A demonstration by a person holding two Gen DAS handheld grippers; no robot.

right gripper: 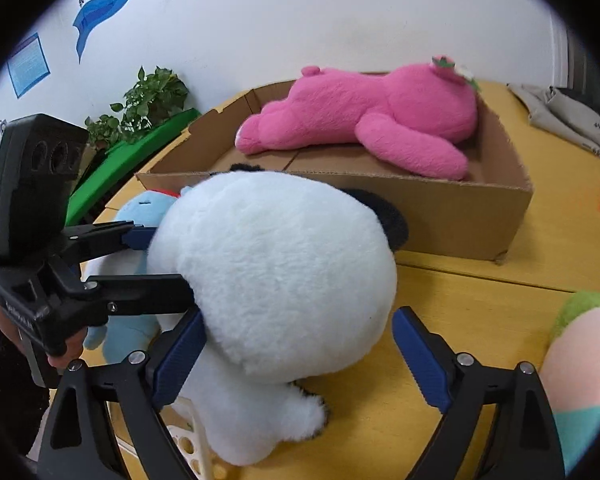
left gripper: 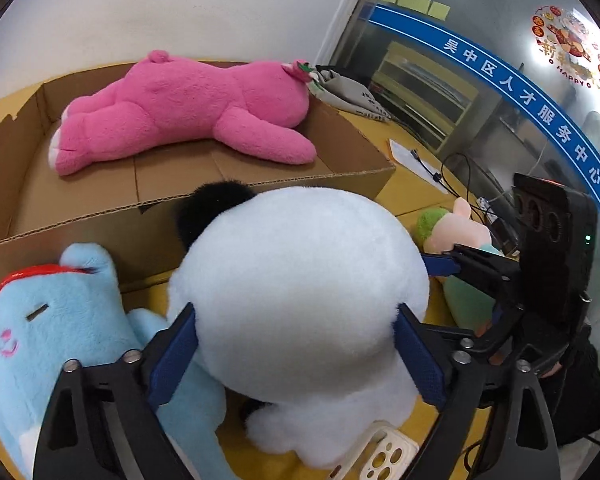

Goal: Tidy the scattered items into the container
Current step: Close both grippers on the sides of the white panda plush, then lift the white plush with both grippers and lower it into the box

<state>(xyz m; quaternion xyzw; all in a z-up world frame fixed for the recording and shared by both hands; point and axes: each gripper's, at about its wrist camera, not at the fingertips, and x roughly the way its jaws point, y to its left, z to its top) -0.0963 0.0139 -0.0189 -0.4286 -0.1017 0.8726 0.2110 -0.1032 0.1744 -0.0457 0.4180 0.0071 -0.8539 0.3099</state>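
Yellow tabletop (right gripper: 440,312) holds the white plush (left gripper: 300,280) upright, black ears toward the cardboard box (right gripper: 452,212). Left gripper (left gripper: 296,344) squeezes its round head; right gripper (right gripper: 300,344) stands wide open around it, its right pad clear. Pink bear (left gripper: 188,108) lies lengthwise inside the box.

White plush panda (left gripper: 300,280), black ears, upright on yellow table (right gripper: 480,320) just before cardboard box (left gripper: 260,204). Pink plush bear (left gripper: 188,112) lies inside box. Blue plush (left gripper: 40,320) at panda's left, green-pink plush (left gripper: 456,232) at its right.
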